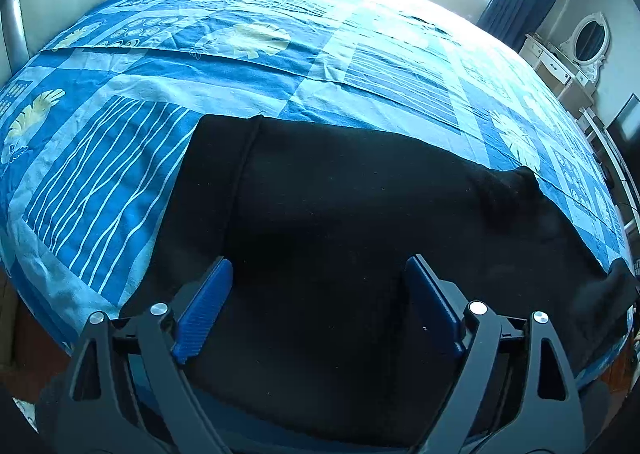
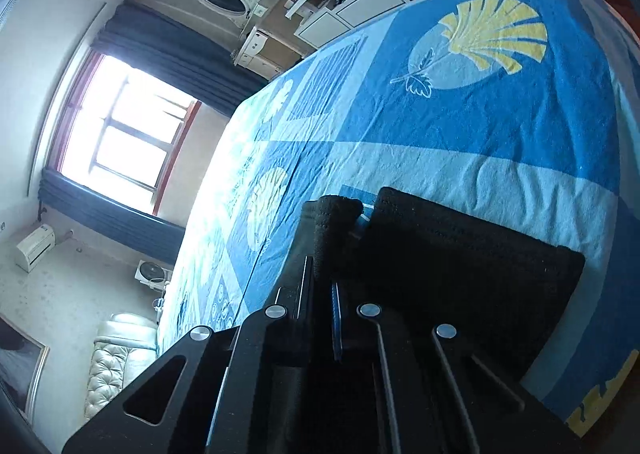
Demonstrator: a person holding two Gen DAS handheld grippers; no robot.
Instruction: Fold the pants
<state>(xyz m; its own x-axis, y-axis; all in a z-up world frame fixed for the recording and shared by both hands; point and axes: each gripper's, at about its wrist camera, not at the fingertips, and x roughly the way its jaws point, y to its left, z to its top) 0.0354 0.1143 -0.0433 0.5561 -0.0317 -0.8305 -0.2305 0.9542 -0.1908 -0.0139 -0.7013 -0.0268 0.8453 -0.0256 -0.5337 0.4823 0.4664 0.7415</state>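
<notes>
My left view shows the black pants [image 1: 360,214] spread lengthwise across the lower frame on the blue sheet [image 1: 240,66], left gripper [image 1: 318,278] released above them. Only my right view shows the right gripper [image 2: 322,294] clenched on a pants cuff. I read no writing.

You see black pants [image 1: 360,206] on a blue patchwork bedspread [image 1: 248,70]: white stripes, yellowish, perhaps leaf, motifs.
</notes>
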